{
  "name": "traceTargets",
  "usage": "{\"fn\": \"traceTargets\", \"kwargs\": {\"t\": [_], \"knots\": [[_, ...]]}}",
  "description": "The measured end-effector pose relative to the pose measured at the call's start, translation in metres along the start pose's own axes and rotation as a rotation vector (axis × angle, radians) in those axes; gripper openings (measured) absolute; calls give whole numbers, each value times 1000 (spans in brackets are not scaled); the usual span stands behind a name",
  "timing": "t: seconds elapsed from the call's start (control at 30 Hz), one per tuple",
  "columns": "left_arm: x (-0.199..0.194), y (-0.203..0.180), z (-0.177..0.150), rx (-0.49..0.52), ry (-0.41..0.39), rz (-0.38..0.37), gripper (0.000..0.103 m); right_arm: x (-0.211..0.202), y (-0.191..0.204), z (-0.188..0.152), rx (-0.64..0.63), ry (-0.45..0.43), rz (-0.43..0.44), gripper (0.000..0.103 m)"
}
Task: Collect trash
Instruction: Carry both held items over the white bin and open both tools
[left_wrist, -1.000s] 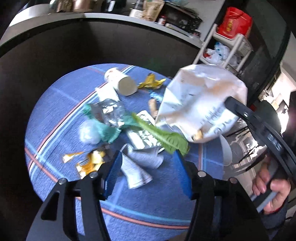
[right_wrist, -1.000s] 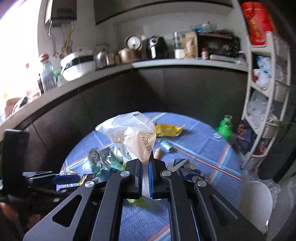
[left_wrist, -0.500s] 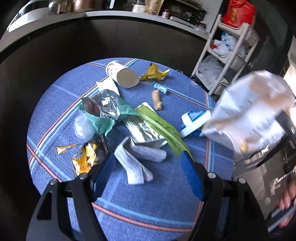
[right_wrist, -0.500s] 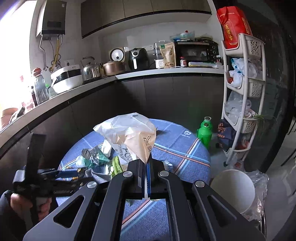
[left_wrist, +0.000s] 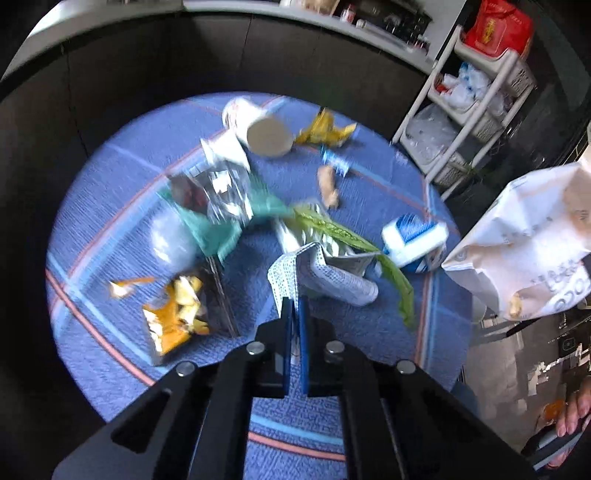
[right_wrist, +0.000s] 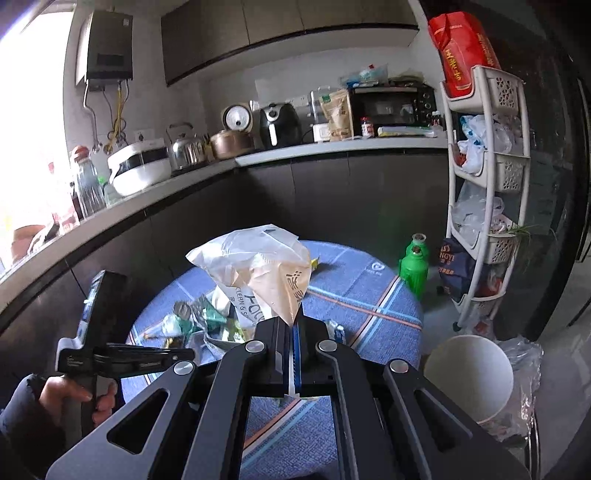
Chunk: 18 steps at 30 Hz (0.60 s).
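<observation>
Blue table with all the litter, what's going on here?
A person is clearing trash off the round blue table with two hand-held grippers. The left hand-held gripper is shut on a crumpled white printed paper amid the wrappers. The right hand-held gripper is shut on a white plastic bag, held up off to the side. A paper cup and wrappers remain.

light: daylight, window (right_wrist: 22, 122) at left overexposed | left wrist view: trash on the bench (left_wrist: 122, 192) smeared by motion blur | right wrist view: sharp | edges: strong fisheye bending, dark corners
</observation>
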<state>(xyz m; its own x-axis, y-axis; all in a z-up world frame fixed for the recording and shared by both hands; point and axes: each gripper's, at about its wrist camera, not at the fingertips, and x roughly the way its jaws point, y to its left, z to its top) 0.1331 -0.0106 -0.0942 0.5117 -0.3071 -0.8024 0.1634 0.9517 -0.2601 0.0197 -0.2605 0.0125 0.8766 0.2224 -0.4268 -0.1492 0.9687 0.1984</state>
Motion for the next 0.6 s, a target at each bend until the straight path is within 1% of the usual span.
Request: {"fn": "traceTargets", "kwargs": {"t": [0.2, 0.27, 0.33, 0.43, 0.47, 0.5, 0.53, 0.6], "knots": [[-58, -15, 10, 36, -122, 6, 5, -19, -13, 7, 61, -51, -1, 1], [-71, -22, 15, 52, -154, 12, 5, -24, -18, 9, 74, -66, -7, 1], [-84, -24, 18, 62, -192, 51, 4, -30, -26, 10, 92, -78, -17, 1], [-100, -26, 25, 47, -219, 40, 4, -39, -35, 9, 100, -95, -37, 1], [-103, -27, 26, 54, -226, 47, 5, -40, -39, 9, 107, -95, -41, 1], [-104, -30, 28, 68, -235, 74, 5, -40, -40, 9, 113, -94, -42, 1], [-104, -31, 31, 72, -234, 87, 4, -40, -43, 8, 121, -92, -42, 1], [-100, -32, 37, 55, -219, 70, 4, -41, -46, 7, 124, -96, -46, 1]]}}
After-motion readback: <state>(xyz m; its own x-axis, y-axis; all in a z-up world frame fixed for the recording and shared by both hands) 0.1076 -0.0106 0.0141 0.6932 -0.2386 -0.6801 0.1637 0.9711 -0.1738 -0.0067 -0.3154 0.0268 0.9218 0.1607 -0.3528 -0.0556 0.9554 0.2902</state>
